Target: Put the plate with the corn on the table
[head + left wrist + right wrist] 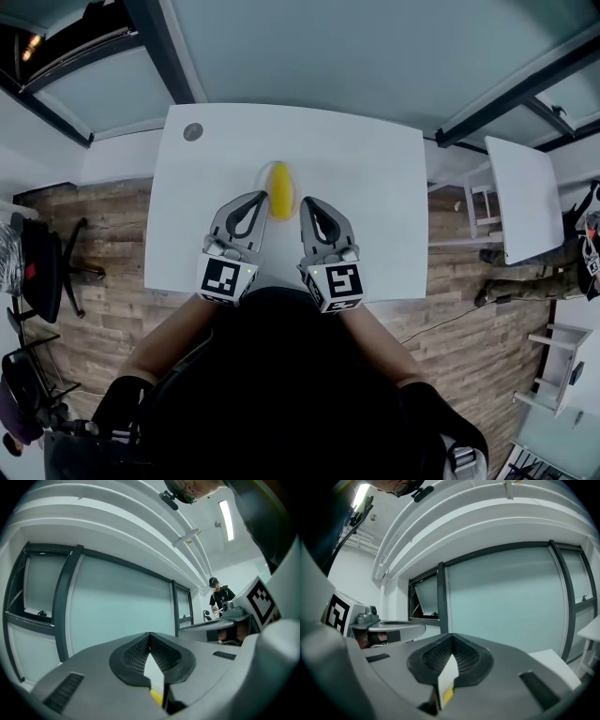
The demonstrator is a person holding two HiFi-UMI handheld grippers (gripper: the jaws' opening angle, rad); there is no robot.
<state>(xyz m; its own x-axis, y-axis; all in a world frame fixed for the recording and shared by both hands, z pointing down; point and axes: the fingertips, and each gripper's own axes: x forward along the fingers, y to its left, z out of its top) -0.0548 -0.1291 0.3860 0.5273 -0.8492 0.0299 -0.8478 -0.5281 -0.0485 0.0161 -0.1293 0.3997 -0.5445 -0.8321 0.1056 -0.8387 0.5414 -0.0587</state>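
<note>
1. Left gripper [263, 195]: the jaws are closed tip to tip with nothing pinched between them. In its own view [150, 637], a white wedge and a sliver of yellow corn [157, 696] show through the slot behind the tips.
2. Right gripper [305, 201]: its jaws are likewise closed and hold nothing [450, 641]. The same white wedge and yellow sliver [447, 695] sit low behind the tips.
3. Pose: my operator's bare forearms reach forward from the body and both grippers point away over the near half of the desk [375, 187]. They lie side by side, tips angled slightly toward each other. The marker cubes [225, 278] are nearest the body. In each gripper view the other gripper's cube shows off to the inner side.
4. Plate [262, 174]: it rests flat on the desk, between the two sets of jaws and just ahead of them. Its rim is close beside each tip, but I cannot tell whether either tip touches it.
5. Corn [279, 190]: a single yellow cob lies on the plate, lengthwise along the line the jaws point.
6. Round grey disc [192, 132]: set in the desk top at its far corner, well to the left of the left jaws.
7. Glazed wall with dark frames [117, 602]: beyond the desk, straight ahead of both jaws.
</note>
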